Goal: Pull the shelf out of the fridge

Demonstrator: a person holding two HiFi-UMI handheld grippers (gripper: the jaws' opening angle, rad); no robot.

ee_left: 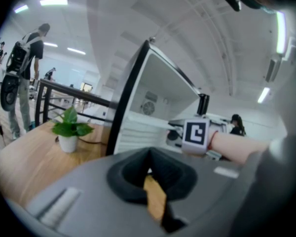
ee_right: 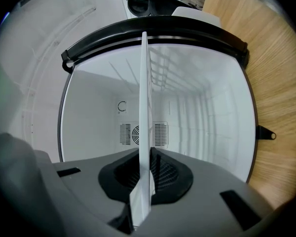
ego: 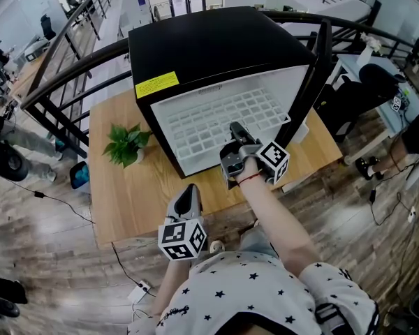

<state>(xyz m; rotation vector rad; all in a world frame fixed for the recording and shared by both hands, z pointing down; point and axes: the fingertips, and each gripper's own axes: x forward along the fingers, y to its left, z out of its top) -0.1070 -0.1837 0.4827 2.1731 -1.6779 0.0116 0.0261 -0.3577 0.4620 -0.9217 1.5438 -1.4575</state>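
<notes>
A black mini fridge [ego: 216, 47] stands on a wooden table [ego: 133, 201] with its door [ego: 314, 75] swung open to the right. The white grid shelf [ego: 209, 121] sticks out of the fridge's opening, sloping toward me. My right gripper [ego: 236, 131] is shut on the shelf's front edge. In the right gripper view the shelf [ee_right: 144, 107] shows edge-on between the jaws, running into the white interior with a fan grille at the back. My left gripper [ego: 188, 197] hovers over the table's near edge, fingers together, holding nothing. It points at the fridge [ee_left: 153, 98].
A small potted plant [ego: 128, 144] stands on the table left of the fridge. A black railing [ego: 63, 61] curves behind the table. Desks and people are beyond, left and right. A cable runs over the floor at the left.
</notes>
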